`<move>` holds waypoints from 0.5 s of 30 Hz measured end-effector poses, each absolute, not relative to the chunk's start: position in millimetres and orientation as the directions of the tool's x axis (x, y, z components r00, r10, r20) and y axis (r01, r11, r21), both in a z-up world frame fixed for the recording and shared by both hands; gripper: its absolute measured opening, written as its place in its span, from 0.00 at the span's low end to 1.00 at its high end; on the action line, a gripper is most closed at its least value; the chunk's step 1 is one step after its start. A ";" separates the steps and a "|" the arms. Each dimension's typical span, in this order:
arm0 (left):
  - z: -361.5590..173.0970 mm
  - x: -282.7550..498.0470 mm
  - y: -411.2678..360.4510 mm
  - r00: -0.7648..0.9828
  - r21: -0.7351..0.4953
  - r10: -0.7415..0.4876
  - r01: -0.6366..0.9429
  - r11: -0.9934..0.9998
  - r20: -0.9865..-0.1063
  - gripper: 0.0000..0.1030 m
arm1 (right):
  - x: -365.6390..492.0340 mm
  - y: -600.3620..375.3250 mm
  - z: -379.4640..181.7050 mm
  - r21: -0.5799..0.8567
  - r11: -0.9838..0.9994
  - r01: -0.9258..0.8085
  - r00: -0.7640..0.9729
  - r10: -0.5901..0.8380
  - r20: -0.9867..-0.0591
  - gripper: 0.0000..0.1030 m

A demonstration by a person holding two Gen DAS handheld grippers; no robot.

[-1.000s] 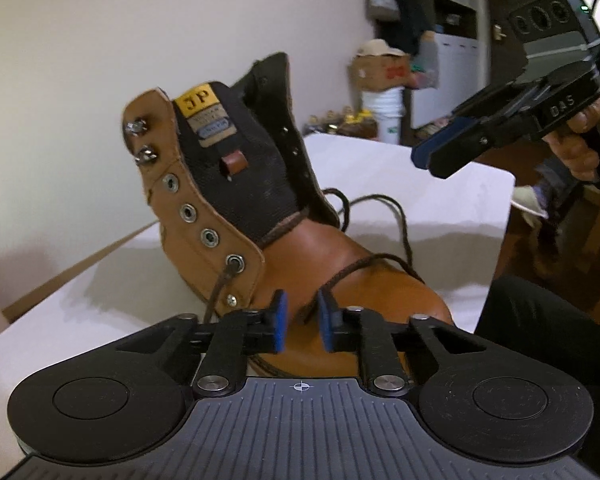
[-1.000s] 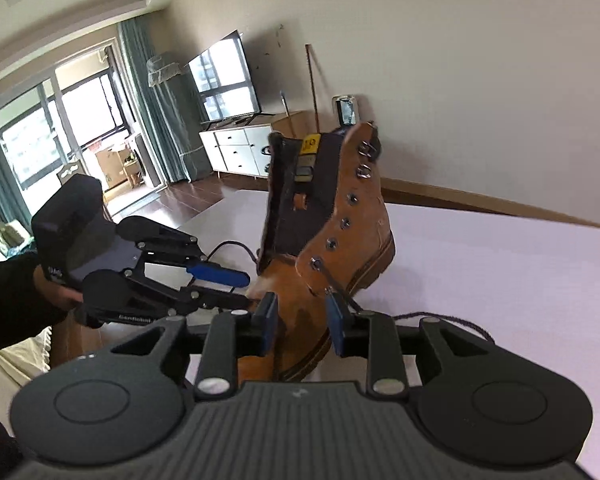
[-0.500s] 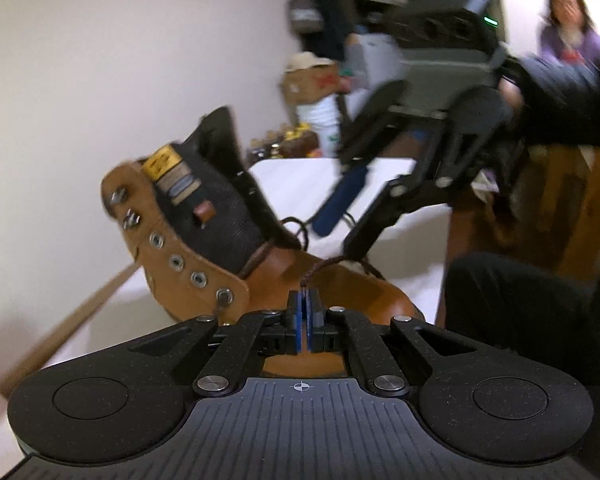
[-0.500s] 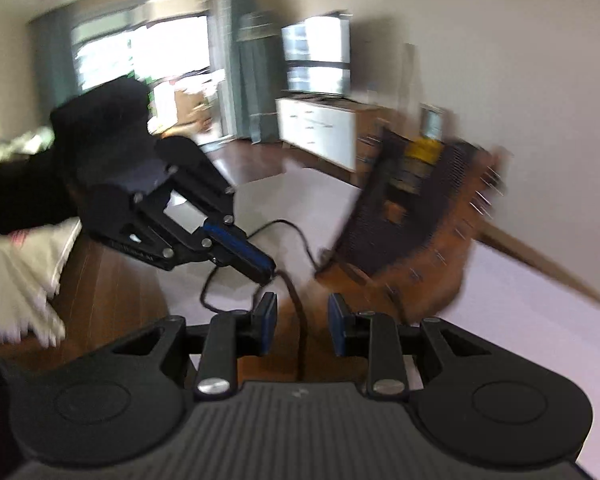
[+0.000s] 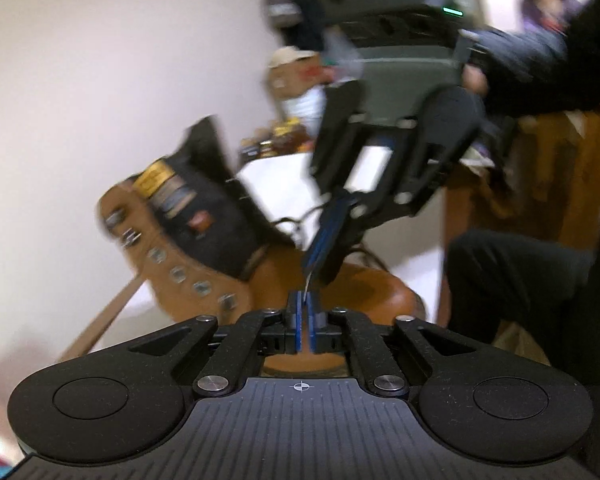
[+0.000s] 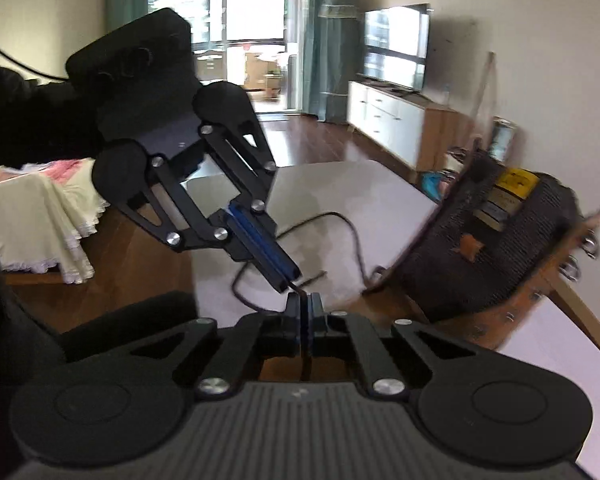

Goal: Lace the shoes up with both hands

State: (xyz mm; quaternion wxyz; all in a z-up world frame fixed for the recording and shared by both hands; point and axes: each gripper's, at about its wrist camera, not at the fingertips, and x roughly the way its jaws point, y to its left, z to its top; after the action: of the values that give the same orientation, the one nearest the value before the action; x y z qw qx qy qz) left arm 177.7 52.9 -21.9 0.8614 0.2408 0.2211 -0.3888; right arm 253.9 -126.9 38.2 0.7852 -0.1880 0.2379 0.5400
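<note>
The brown boot lies tipped on the white worktop, its black tongue flopped open and its eyelet flap turned outward — a pose that seems meant to keep the eyelets exposed for threading. The dark lace trails loose across the worktop beside the boot and curls back toward the two tools, which meet tip to tip just above the toe.

That meeting reads as a hand-over of the lace end. The right tongs are closed, and a dark strand runs down between their pads, so they appear to be pinching the lace. The left tongs show only a narrow slit between the blue pads and are starting to open; a thin pale thread-like line rises from their tip toward the other tool, but blur keeps me from saying whether the pads press on it.

Both tools slope downward toward the boot. Seen from the right wrist, the left tool comes in from the upper left, its linkage folded and its blue pads laid together, with a dark sleeve behind it. Seen from the left wrist, the right tool descends from the upper right — its fingers angled steeply at the toe cap — held by a hand in a dark sleeve.
</note>
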 end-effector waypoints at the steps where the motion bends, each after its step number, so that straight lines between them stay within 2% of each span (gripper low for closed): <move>1: -20.7 181.0 54.9 0.617 0.227 -0.551 0.755 0.615 -0.562 0.12 | 253.2 -132.7 40.9 -0.043 0.385 -0.922 0.341 0.753 -0.563 0.04; 3: -15.9 195.7 63.6 0.685 0.130 -0.495 0.646 0.753 -0.535 0.34 | 252.9 -144.9 47.6 -0.045 0.460 -0.887 0.412 0.743 -0.528 0.04; 6: -13.3 216.0 64.8 0.724 0.046 -0.408 0.516 0.855 -0.556 0.33 | 252.7 -157.7 54.8 -0.045 0.518 -0.854 0.469 0.730 -0.497 0.04; 11: -5.9 241.1 56.5 0.715 -0.052 -0.398 0.453 0.890 -0.575 0.33 | 253.0 -160.5 55.9 -0.044 0.542 -0.839 0.495 0.727 -0.475 0.04; 15: -1.1 251.7 48.1 0.716 -0.048 -0.378 0.435 0.899 -0.587 0.33 | 250.4 -164.5 54.8 -0.059 0.554 -0.830 0.514 0.720 -0.466 0.04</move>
State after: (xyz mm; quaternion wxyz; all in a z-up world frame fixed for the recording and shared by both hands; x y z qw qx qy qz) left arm 251.7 48.1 -1.1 0.9251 0.0468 0.3061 -0.2196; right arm 250.4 -164.5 54.8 0.8590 -0.1385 0.1982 0.4513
